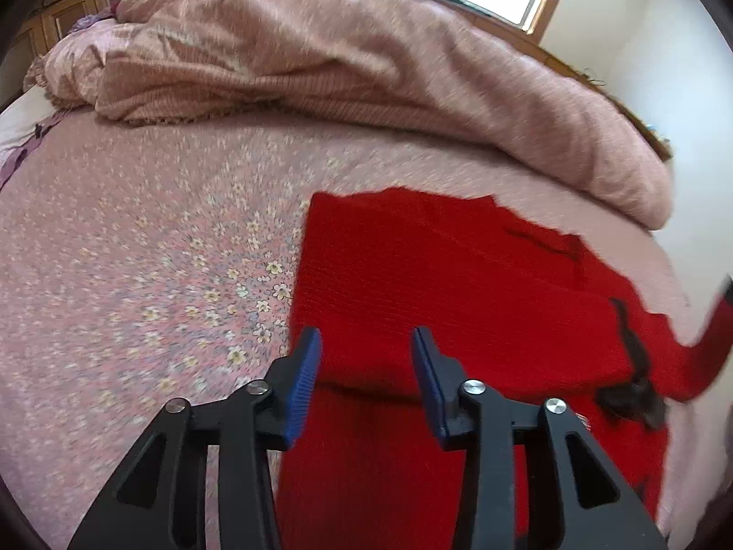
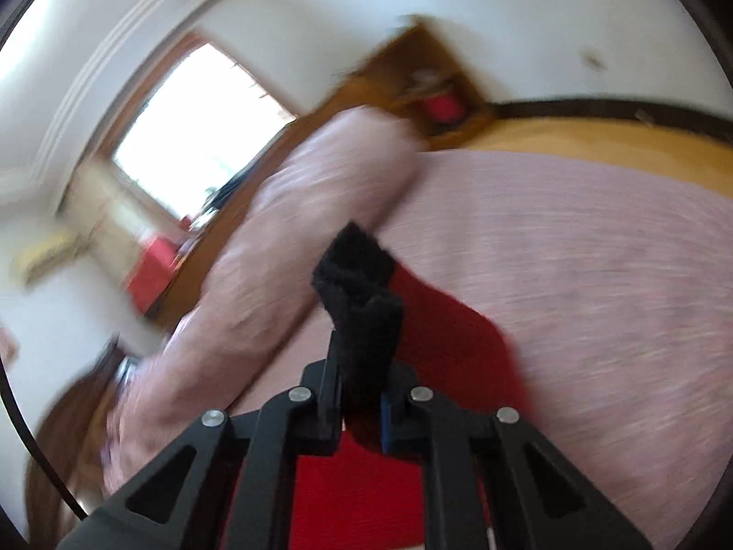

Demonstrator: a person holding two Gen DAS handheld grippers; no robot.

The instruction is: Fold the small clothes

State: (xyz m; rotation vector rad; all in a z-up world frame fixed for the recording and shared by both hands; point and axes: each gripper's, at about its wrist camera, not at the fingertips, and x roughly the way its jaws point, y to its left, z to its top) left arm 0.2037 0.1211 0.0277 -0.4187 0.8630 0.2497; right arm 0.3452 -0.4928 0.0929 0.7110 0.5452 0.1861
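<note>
I had the left gripper [image 1: 366, 343] poised above the red knitted garment [image 1: 449, 284], its jaws standing partly apart with nothing between the blue pads [image 1: 302, 380]; only red cloth showed in the gap beneath them. The garment lay flat on the floral bedsheet [image 1: 137, 252], filling the left view from the centre out to four o'clock. Its left edge ran almost straight from eleven o'clock of the jaws down to six, and a folded edge crossed just below the fingertips. The far edge was ragged, stepping down toward three o'clock. A black trim piece [image 1: 632, 380] sat on the red cloth at four o'clock. From nine to seven o'clock the sheet was bare, giving me wide room to sweep that way. The bunched pink quilt [image 1: 320, 59] walled off everything from ten to two o'clock.

In the right view, heavily blurred, the right gripper [image 2: 362, 394] had its jaws pinched narrow on a black cuff [image 2: 362, 302], which stood up past the fingertips toward twelve. Red cloth trailed from it toward five and six o'clock. Open sheet stretched from one to four o'clock; the quilt roll lay from eleven round to eight.
</note>
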